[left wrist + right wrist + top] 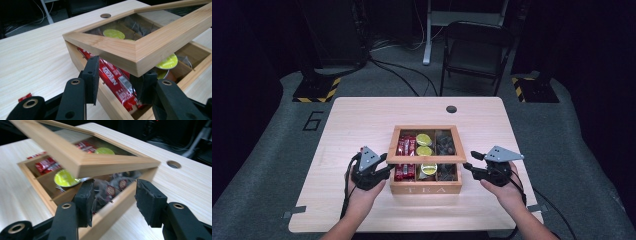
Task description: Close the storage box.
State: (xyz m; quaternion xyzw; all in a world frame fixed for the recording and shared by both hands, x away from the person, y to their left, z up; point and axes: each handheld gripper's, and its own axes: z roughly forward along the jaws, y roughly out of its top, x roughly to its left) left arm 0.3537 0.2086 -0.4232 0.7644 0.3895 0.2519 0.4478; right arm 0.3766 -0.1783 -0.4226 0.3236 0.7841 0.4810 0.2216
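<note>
1. The tea box (426, 188) stood near the middle of the table (347, 125), towards the near edge, with the word TEA on its near wall.
2. The box was of light wood, divided into compartments. Red sachets (406, 150) lay in the left compartments, yellow-green capsules (424, 138) in the middle ones, and dark wrapped tea bags (445, 143) in the right ones.
3. The lid (426, 159), a wooden frame around a clear pane, was hinged at the far side and stood partly raised, its near edge clear of the box rim.
4. The left gripper (382, 165) was at the near left corner of the lid. Its jaws stood apart, one at either side of the left wall of the box, beneath the lid corner. Whether a pad touched the lid could not be told.
5. The right gripper (469, 162) was at the near right corner. Its jaws also stood apart, astride the right wall of the box, below the lid frame, and clamped nothing.
6. Judged step in hand: moving the lid with both grippers at its near corners. Whether it was being raised or lowered could not be told.
7. The next move would call for even support at both corners, so that the frame does not twist on its hinges.
</note>
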